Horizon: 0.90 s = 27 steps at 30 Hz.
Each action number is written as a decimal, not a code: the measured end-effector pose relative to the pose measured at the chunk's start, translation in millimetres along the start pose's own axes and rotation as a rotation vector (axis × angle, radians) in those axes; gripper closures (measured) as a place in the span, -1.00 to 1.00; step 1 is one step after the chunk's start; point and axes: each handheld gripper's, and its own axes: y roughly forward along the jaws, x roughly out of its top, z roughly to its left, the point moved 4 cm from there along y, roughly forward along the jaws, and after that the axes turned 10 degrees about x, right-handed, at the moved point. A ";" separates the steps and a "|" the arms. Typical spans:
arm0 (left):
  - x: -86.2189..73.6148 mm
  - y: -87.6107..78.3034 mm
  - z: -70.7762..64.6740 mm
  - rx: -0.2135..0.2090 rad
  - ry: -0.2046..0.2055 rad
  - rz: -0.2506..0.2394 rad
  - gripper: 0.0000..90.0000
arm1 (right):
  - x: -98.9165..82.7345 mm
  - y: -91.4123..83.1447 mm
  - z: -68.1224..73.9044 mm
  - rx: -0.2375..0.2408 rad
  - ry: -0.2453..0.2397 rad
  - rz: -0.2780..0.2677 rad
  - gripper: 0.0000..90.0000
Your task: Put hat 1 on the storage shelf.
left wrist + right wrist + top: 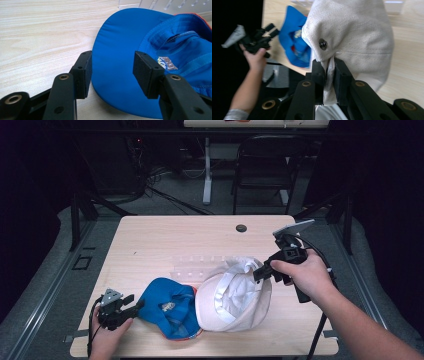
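A blue cap lies upside down at the front of the wooden table, its brim toward the left. My left gripper stands open at that brim, one jaw on each side of it, pads apart from the cloth. A white cap overlaps the blue cap's right side. My right gripper is shut on the white cap's back edge and holds that edge up off the table; the cloth hangs past the jaws.
A clear plastic rack lies flat behind the two caps. A dark round hole sits near the table's far edge. Beyond the table stand a black chair and a white desk leg. Cables trail from both grippers.
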 end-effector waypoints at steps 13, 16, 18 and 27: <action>0.0 0.5 -0.3 0.002 -0.002 -0.006 0.11 | 0.2 -17.2 4.4 0.148 0.050 0.002 0.80; 0.0 0.5 -0.5 0.001 0.000 -0.006 0.11 | 1.1 -23.0 -0.1 0.184 0.061 -0.018 0.80; 0.0 0.8 -0.9 0.001 0.000 -0.007 0.11 | 2.6 -27.2 -5.1 0.223 0.081 -0.049 0.80; -0.1 1.0 -1.1 0.001 -0.002 -0.007 0.11 | 8.5 -33.1 -8.9 0.350 0.109 -0.088 0.80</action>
